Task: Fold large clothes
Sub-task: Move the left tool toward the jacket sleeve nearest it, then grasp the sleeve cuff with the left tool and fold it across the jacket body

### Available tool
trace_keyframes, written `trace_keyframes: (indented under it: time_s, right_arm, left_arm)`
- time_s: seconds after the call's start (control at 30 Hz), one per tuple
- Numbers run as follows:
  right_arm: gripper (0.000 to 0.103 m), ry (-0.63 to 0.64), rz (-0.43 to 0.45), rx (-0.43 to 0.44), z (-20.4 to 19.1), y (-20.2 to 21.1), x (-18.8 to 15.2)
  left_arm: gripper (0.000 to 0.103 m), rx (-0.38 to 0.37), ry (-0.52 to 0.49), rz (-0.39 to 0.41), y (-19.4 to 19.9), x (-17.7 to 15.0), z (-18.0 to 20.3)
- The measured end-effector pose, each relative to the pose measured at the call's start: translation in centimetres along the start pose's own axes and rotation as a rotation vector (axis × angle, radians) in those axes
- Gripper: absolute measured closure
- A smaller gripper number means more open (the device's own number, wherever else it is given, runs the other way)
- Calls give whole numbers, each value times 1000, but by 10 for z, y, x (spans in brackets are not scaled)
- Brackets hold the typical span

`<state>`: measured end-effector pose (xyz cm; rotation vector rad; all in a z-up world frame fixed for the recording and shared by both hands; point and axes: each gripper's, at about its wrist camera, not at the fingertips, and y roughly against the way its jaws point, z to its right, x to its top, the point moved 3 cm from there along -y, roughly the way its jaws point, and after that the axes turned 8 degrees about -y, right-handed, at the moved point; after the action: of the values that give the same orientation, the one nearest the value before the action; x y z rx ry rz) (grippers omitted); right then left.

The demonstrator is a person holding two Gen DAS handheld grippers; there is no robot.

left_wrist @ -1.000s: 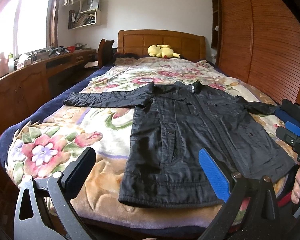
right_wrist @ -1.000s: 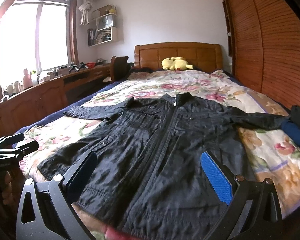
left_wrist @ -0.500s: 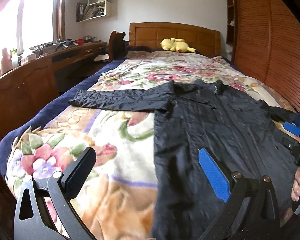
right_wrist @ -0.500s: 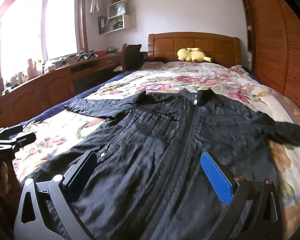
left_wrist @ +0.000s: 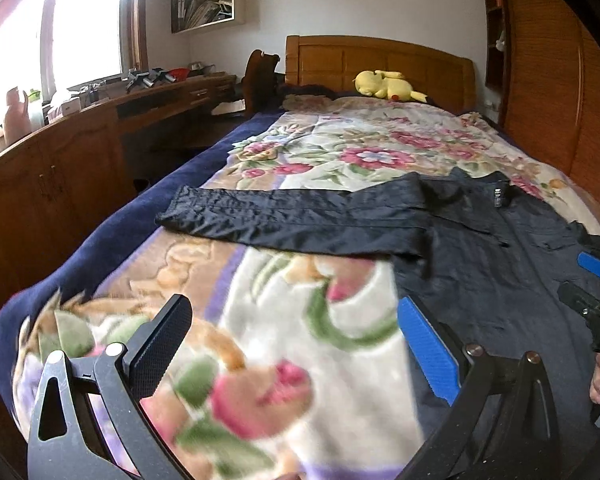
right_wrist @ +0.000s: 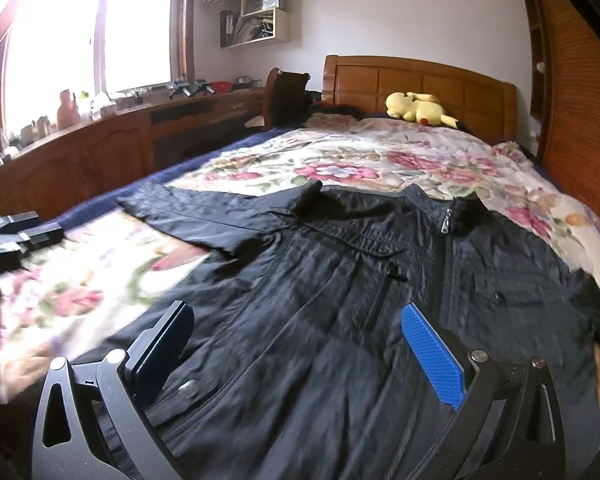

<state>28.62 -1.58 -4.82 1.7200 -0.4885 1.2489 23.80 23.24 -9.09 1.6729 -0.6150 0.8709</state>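
Two claws, both spread wide and holding nothing: your left claw (left_wrist: 292,344) hangs over the flowered blanket (left_wrist: 284,336) just beside the jacket's edge, and your right claw (right_wrist: 296,344) hangs over the jacket's (right_wrist: 340,280) front. The black jacket lies flat on the bed (right_wrist: 420,80), zipped, collar toward the headboard, one sleeve (left_wrist: 292,220) stretched straight out to the left.

That sleeve looks like the first fold. Take it near the cuff with the left claw, pinching only the sleeve and not the blanket under it, then carry it low across the chest so the slick cloth does not slide or bunch. Pin the shoulder with the right claw while you do.

The other sleeve runs out of view at the right edge, so you cannot tell how it lies. The hem is hidden under both claws, and the near cloth is blurred.
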Motion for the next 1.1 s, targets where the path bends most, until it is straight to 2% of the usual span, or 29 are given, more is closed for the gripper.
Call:
trace_keyframes:
  time_s: [0.13,0.3,0.43,0.6,0.73,0.87,1.1]
  right_arm:
    - [0,-30,-60,31,5,-27,-11]
    - [0,-31,-74,40,8,-24,-14]
    - [0,-18,-75,30,6,-24,-13]
    - [0,-20,-74,33,1,-41,-10]
    - [0,-42,-99,35,5,-48,-12]
    - [0,-46,-97,37,4,-47,-12]
    - [0,-52,-92,35,4,-47,-12]
  left_arm:
    - [0,11,-20,-11,-26,10,-13]
    - [0,-13,-10,-50,-68,19,-28]
    - [1,-32,41,-71,-102,26,-46]
    - [12,-49,110,-110,-138,31,-68]
    - [24,-54,184,-171,-165,28,-85]
    - [26,-27,203,-204,-187,30,-96]
    - [26,-11,321,-261,-219,29,-123]
